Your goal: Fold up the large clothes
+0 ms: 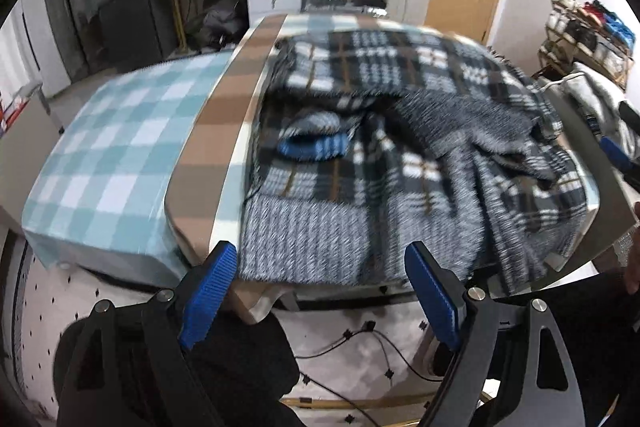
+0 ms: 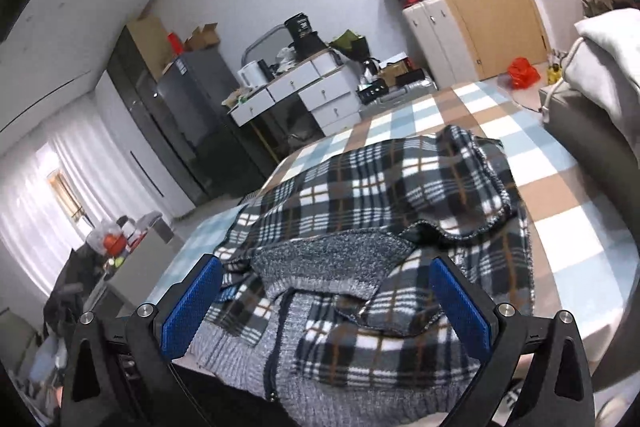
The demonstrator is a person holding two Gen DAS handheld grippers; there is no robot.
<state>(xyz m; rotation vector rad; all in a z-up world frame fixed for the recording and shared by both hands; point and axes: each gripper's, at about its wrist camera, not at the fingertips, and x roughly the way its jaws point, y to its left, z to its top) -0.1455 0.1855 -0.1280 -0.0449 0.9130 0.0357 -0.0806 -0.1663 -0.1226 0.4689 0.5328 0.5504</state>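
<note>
Plaid jacket (image 1: 400, 155) with a grey knit hem and knit lining is lying rumpled on the bed (image 1: 120, 147), spreading over the brown and pale-blue checked bedcover (image 2: 560, 195) near the bed's front edge. One flap is lying turned back, showing the speckled grey knit inside, and a blue-striped cuff (image 1: 316, 147) is poking out of the folds in the left wrist view. Left gripper (image 1: 324, 267) is hanging just over the ribbed hem at the bed's edge, its blue pads (image 1: 208, 291) standing wide apart and gripping nothing. Right gripper (image 2: 324, 291) is pointing across the garment from the near side, its jaws likewise spread wide with the knit collar area showing between them, though the pads are not pressing on the fabric.
</note>
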